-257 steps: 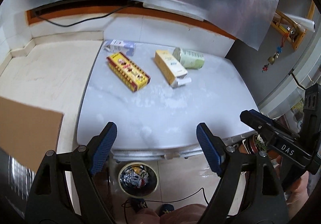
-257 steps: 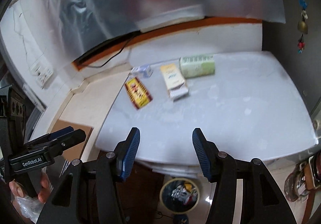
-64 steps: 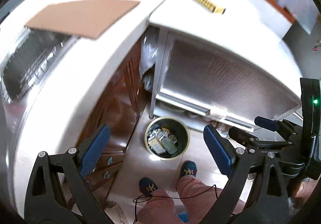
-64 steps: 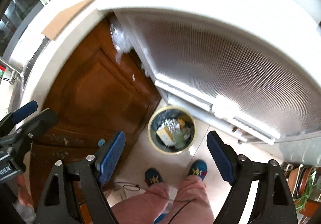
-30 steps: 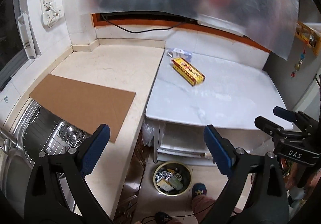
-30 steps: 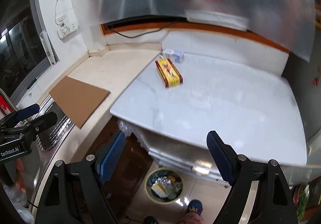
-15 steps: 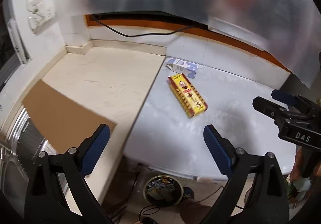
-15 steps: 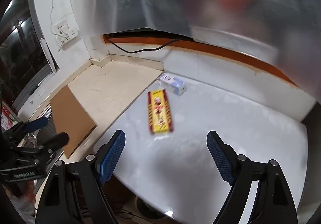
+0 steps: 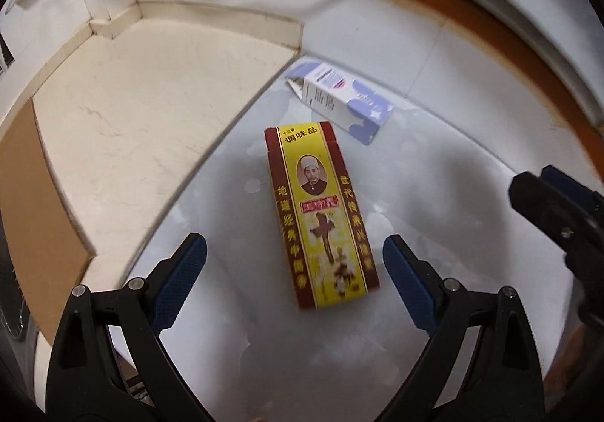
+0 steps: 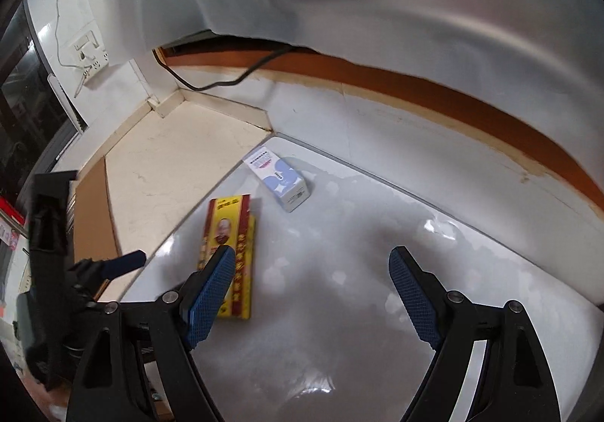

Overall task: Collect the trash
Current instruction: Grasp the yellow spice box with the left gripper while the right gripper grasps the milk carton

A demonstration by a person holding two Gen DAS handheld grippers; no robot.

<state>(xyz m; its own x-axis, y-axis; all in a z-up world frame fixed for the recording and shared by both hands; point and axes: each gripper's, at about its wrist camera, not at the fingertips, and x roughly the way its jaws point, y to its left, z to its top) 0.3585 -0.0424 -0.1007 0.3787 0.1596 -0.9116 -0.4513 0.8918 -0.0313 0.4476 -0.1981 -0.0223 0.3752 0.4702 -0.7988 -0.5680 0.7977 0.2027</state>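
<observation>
Left tool (image 9: 294, 263) lower, astride box (image 9: 321, 210)

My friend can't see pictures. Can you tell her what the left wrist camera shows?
The open left tongs hover over a long yellow-and-red box lying flat on a white table. A small white-and-purple carton lies just beyond it, near the wall. Brown cardboard rests on the beige counter to the left.

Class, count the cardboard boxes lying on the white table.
2: the yellow-and-red box lies nearest the left tongs; the white-and-lavender box lies behind it, near the wall.
</observation>
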